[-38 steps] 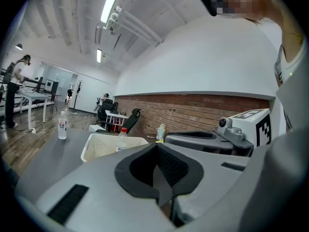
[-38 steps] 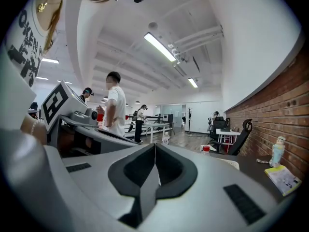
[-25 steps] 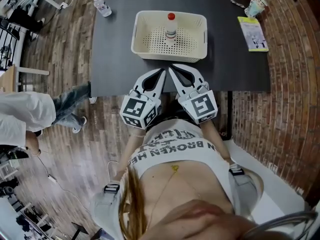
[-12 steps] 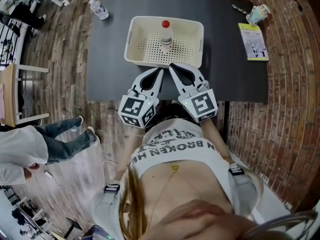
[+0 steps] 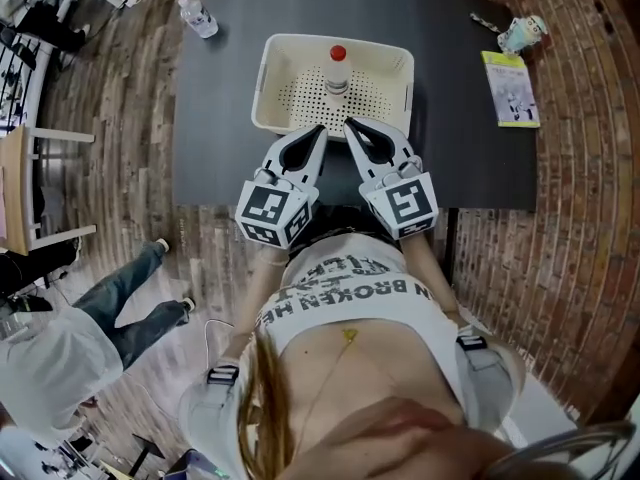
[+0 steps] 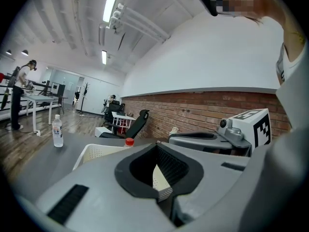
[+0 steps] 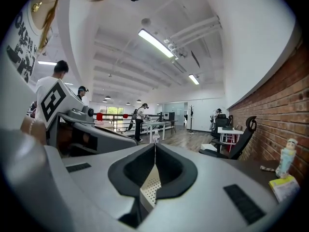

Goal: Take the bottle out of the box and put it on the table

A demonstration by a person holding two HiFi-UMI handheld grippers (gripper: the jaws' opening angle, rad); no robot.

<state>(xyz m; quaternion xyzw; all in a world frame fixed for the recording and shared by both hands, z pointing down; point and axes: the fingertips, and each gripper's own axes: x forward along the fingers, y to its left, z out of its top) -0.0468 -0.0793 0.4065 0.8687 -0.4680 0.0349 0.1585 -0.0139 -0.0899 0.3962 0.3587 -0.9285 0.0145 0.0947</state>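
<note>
A dark worktop (image 5: 220,118) carries a cream perforated box (image 5: 300,40) at its middle, straight ahead of the person at 12 o'clock. At about 10 o'clock, at the far left corner and well apart from the box, stands a spare clear water bottle (image 5: 198,16), upright in the left gripper view (image 6: 58,130). At about 2 o'clock a yellow-green booklet (image 5: 510,75) lies flat near the right edge, with a small pale container (image 5: 522,32) just beyond it. Another person (image 5: 70,348) is on the wooden floor at 8 o'clock, away from the worktop.

The box's near wall stands between both grippers and the bottle; nothing else crowds it.

The bottle (image 5: 338,71) stands inside the box, near its middle and a little toward the far wall, clear of every wall. It has a red cap and a pale, see-through body. Its long axis is vertical, cap on top, base on the perforated floor. From the left gripper view only its red cap (image 6: 129,141) shows above the rim.

The left gripper (image 5: 318,131) and the right gripper (image 5: 349,125) lie side by side at 6 o'clock of the box, tips over its near rim and angled toward each other. Both are clenched with nothing between the jaws: each gripper view shows its tips meeting, with only the box's wall seen through the pocket behind them.
</note>
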